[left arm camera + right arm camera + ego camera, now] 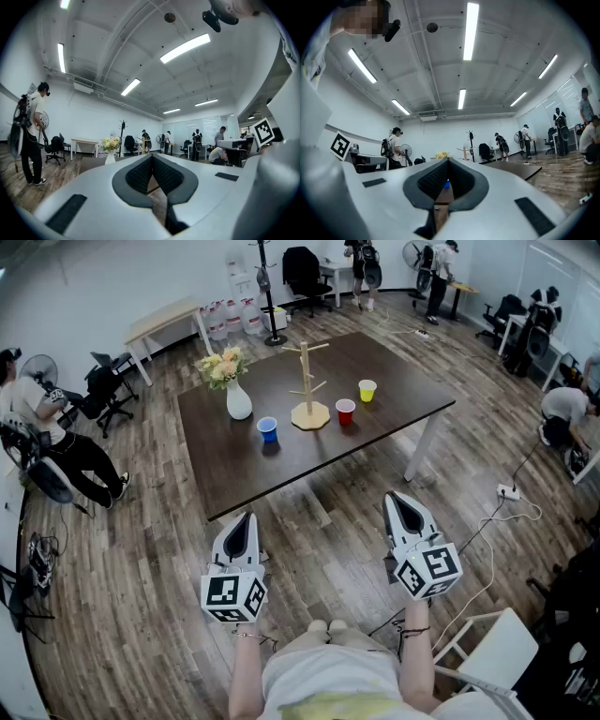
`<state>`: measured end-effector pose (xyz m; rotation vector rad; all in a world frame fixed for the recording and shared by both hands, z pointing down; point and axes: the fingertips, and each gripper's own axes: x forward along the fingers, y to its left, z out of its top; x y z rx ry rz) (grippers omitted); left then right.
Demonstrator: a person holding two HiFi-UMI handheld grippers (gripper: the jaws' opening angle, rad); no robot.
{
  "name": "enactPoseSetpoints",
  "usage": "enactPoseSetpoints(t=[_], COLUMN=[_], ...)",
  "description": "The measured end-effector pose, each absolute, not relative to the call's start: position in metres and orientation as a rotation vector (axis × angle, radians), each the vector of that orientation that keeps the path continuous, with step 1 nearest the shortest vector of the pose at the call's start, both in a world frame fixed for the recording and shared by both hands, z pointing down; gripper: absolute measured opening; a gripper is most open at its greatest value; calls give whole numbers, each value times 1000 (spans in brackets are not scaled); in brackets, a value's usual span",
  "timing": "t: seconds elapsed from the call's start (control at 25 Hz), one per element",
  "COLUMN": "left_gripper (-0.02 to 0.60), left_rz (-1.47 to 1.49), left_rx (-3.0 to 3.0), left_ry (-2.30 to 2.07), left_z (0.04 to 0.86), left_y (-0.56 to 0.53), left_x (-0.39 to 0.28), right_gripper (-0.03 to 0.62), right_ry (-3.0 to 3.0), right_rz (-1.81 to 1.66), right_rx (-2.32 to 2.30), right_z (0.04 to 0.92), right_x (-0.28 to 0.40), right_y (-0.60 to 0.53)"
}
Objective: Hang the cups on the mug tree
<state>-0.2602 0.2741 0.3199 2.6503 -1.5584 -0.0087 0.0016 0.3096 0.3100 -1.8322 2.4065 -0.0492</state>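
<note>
Now, from the head view, both grippers are held level over the wood-plank floor (141,568), short of the near edge of a dark brown table (281,474). The left gripper (247,517) and right gripper (395,498) each have their jaws together with nothing in them. Ahead of them and between their lines stands the wooden mug tree (308,381), its pegs bare. The blue cup (268,429) sits on the table ahead of the left gripper, just left of the tree's base. The red cup (345,412) is just right of the base, and the yellow cup (367,391) is beyond it, ahead of the right gripper. A white vase of flowers (238,399) stands farther ahead of the left gripper. Open floor runs along the table's near edge, and a white chair frame (497,643) stands to the right gripper's right. The left gripper view shows its pads meeting at the tips, the vase straight ahead, a person (30,136) standing far to its left, and open floor there. The right gripper view shows its pads closed too, a bit of the blue cup in the gap behind the tips, and the table's corner to its right with bare floor beyond.
</note>
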Motion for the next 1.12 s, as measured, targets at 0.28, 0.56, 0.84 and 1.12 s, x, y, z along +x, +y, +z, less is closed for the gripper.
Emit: enactPoseSetpoints(t=[0.28, 0.56, 0.84, 1.12], left_gripper=[23, 23, 23, 23], left_rz=[4, 6, -3, 0], left_rx=[2631, 2623, 2560, 2551], left_ry=[-1568, -1575, -1620, -1627], left_z=[324, 327, 334, 337], left_y=[273, 271, 270, 250], left_x=[-257, -245, -247, -238], right_gripper=[20, 20, 20, 20], right_ry=[2413, 2399, 2433, 2429], right_rz=[-68, -65, -76, -98], right_rx=[-1835, -1832, -1792, -1780], right_z=[315, 320, 323, 326], right_x=[7, 18, 17, 28], right_y=[308, 300, 290, 265])
